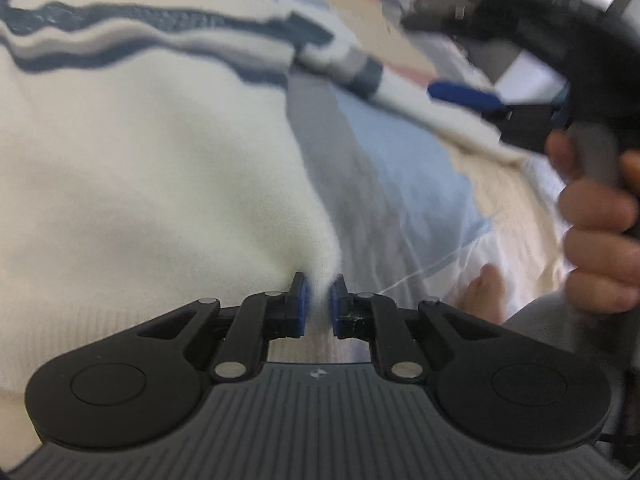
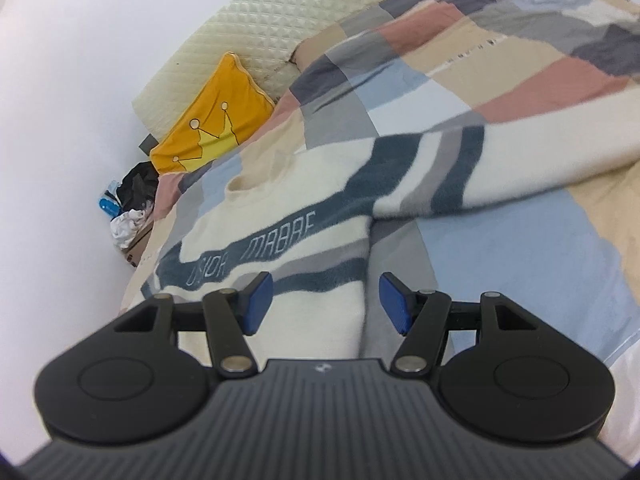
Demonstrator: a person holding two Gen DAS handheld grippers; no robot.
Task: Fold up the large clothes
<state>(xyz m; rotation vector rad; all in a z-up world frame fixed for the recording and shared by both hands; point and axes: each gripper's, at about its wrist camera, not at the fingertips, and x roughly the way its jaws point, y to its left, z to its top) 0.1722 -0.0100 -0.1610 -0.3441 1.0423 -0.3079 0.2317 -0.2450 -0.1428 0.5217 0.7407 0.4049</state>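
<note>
The sweater [image 1: 152,160], cream with dark blue and grey stripes, lies spread on the quilt [image 1: 400,168] of a bed; its sleeve [image 2: 500,168] stretches away from the body across the checked patches; lettering runs along one blue stripe.

The left gripper [image 1: 318,304] is at the sweater's lower corner, jaws nearly together and pinching a fold of the cream fabric between the blue pads [image 1: 302,304].

The right gripper [image 2: 326,304] hovers above the sweater's side edge, below the sleeve; its jaws stand about half open with nothing between them; in the left view a hand [image 1: 600,232] holds its handle to the right of the sweater.

Beyond the sweater's collar a yellow cushion [image 2: 216,116] leans on the quilted headboard [image 2: 280,20].
</note>
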